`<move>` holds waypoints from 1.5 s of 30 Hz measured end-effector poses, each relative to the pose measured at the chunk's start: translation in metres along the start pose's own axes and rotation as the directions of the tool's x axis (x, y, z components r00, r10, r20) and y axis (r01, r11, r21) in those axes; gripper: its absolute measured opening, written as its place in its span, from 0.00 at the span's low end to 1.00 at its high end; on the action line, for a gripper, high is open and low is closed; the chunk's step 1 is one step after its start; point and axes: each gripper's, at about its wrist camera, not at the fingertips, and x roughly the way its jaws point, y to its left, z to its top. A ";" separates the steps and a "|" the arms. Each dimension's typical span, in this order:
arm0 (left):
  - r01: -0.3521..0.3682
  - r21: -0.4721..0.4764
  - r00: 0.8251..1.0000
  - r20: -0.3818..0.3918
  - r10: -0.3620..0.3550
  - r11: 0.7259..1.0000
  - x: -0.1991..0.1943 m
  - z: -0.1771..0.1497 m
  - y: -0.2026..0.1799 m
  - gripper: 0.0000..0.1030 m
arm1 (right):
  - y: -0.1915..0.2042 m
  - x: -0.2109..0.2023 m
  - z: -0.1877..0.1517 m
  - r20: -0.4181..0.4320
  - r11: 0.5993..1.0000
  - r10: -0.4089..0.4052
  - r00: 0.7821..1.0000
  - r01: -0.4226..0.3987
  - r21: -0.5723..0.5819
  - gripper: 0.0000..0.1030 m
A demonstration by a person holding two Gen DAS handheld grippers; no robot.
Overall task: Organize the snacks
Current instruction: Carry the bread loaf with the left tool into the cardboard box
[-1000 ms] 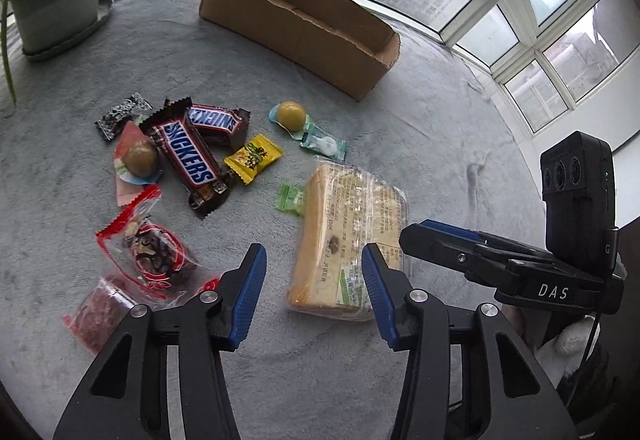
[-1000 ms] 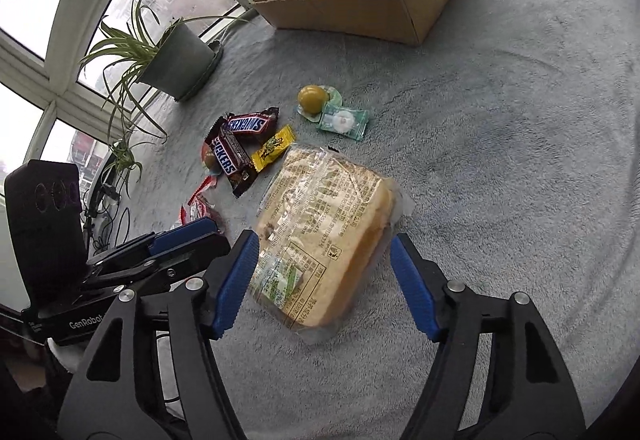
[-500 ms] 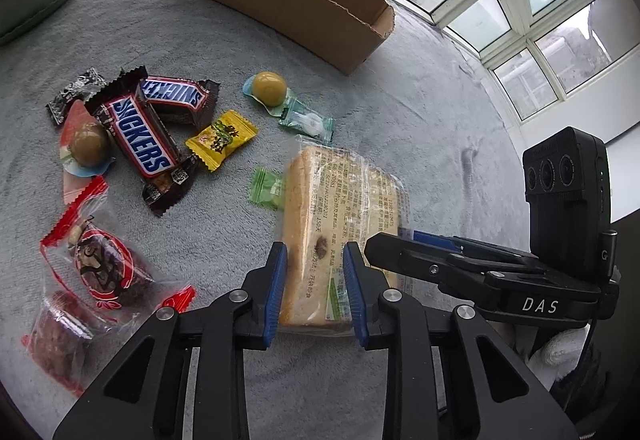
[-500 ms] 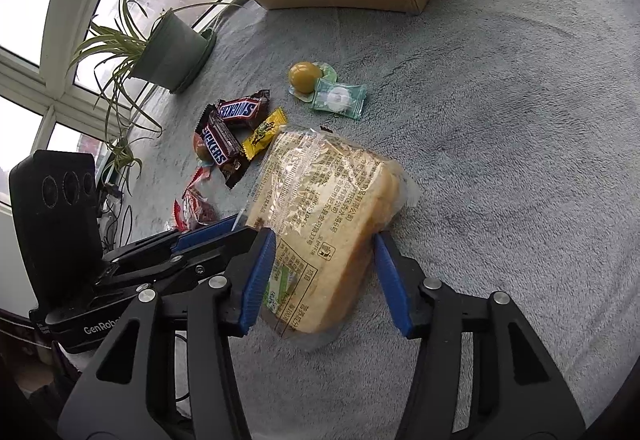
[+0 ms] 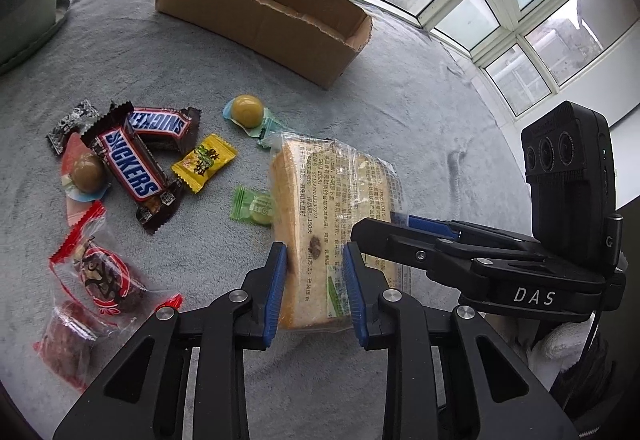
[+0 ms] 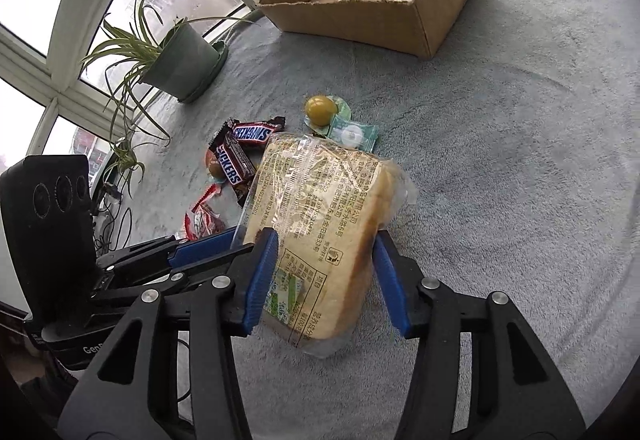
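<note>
Left wrist view first: my left gripper (image 5: 316, 290) has its jaws pinching the thin near edge of the clear-wrapped loaf of sliced bread (image 5: 320, 200), blue pads (image 5: 276, 288) pressed on both faces of the slice end. From the right wrist view, my right gripper (image 6: 326, 280) straddles the same loaf (image 6: 320, 224) across its wider side; the left pad touches the wrapper and the right pad sits against the crust, so I read it as a grip, though a light one. The loaf lies at the centre of the grey fleece tabletop (image 6: 520, 180), its far end tilted up a little, near end close to both grippers.

The open brown cardboard box (image 5: 260, 12) waits at about 12 o'clock from the loaf, well apart, and looks empty. I judge the step in hand is a two-handed lift and carry to it.

To do it well, I want both grippers to rise together and stay level, so the soft bread does not bend or tear the wrapper. I should squeeze no harder; the bread will crush. On the way, I keep clear of the green wrapped sweet (image 5: 254, 206) at 9 o'clock just beside the loaf, and pass above the round yellow candy on its teal wrapper (image 5: 248, 112) at 11 o'clock. Then I lower it lengthwise along the box.
</note>
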 end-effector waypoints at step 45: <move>-0.039 0.043 0.987 0.157 0.032 0.998 0.058 0.202 0.008 0.23 | -0.055 0.016 0.232 0.153 0.990 -0.120 0.981 0.129 -0.053 0.49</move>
